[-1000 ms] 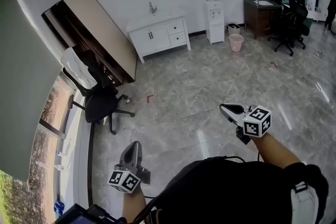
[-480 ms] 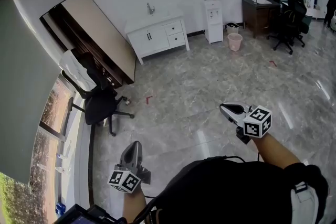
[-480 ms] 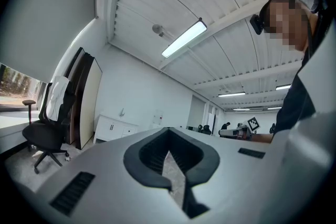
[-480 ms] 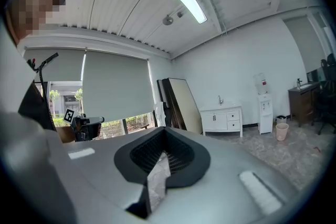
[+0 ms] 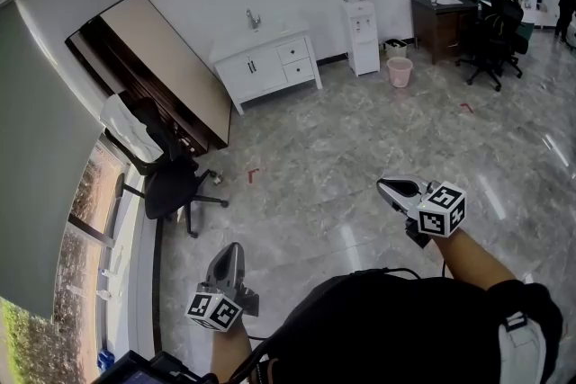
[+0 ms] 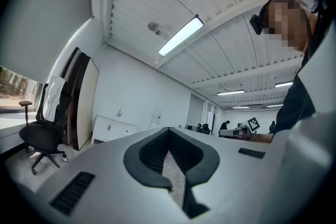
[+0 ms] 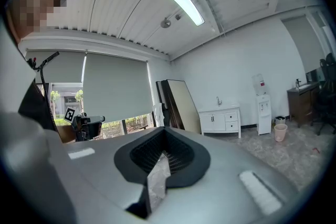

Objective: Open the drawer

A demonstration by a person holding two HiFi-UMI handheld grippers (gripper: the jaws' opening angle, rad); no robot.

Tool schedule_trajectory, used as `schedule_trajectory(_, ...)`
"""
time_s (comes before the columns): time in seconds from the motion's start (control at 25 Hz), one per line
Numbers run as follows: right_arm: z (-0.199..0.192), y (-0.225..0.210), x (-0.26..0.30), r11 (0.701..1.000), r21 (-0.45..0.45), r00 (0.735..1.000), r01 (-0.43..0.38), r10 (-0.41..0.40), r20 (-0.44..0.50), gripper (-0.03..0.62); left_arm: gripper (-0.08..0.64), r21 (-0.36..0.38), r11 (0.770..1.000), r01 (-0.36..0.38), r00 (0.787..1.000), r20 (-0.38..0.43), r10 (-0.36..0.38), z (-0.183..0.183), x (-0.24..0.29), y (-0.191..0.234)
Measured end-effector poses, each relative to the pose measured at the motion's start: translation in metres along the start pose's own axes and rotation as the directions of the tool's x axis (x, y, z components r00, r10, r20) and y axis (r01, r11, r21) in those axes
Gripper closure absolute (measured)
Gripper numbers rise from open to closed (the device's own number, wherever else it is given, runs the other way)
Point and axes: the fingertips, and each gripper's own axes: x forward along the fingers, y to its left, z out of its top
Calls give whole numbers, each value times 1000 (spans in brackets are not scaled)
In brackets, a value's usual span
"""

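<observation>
A white cabinet (image 5: 263, 60) with a tap on top stands against the far wall, across the marble floor. Its two small drawers (image 5: 295, 58) sit at its right end and both look closed. The cabinet also shows small in the left gripper view (image 6: 113, 128) and in the right gripper view (image 7: 220, 120). My left gripper (image 5: 232, 249) is held low at the left, jaws together and nothing in them. My right gripper (image 5: 385, 186) is held out at the right, shut and empty. Both are far from the cabinet and point level into the room.
A black office chair (image 5: 175, 184) draped with a white garment stands at the left beside a large dark panel (image 5: 162, 58) leaning on the wall. Right of the cabinet are a water dispenser (image 5: 363, 31), a pink bin (image 5: 399, 72), a dark desk (image 5: 439, 22) and office chairs (image 5: 493, 36).
In the head view the cabinet, chair and panel have drifted slightly left and up. Both grippers keep the same pose and stay shut.
</observation>
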Motion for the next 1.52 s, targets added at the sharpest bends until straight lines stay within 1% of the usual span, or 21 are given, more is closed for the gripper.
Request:
schedule_trajectory(0.32, 0, -38, -33, 1000, 6, 1000, -16, 16, 1, 594, 568, -1, 1000, -8, 1000, -11, 8, -13, 30, -42)
schedule_trajectory(0.48, -2, -56, -44, 1000, 11, 1000, -22, 22, 0, 594, 568, -10, 1000, 7, 1000, -15, -7, -24, 49, -58)
schedule_trajectory(0.72, -7, -74, -51, 1000, 19, 1000, -24, 24, -11, 594, 568, -7, 999, 31, 999, -43, -31, -30, 75, -71)
schedule_trajectory(0.84, -11, -80, -49, 999, 28, 1000, -19, 20, -17, 594, 568, -12, 999, 49, 998, -48, -50, -34, 84, -71)
schedule_trajectory(1.04, -12, -75, -25, 1000, 22, 1000, -1, 1, -24, 594, 568, -29, 997, 71, 995, -63, -72, -33, 96, -41)
schedule_trajectory(1.2, -9, -66, 7, 999, 11, 999, 34, -33, -18, 594, 568, -44, 992, 118, 991, -56, -121, -28, 106, -1)
schedule_trajectory(1.4, 9, -41, 64, 998, 4, 998, 66, -66, -5, 594, 568, -41, 985, 169, 984, -45, -171, 1, 111, 60)
schedule_trajectory(1.52, 19, -25, 104, 997, -4, 997, 80, -80, 4, 594, 568, -39, 983, 179, 983, -40, -181, 19, 109, 102)
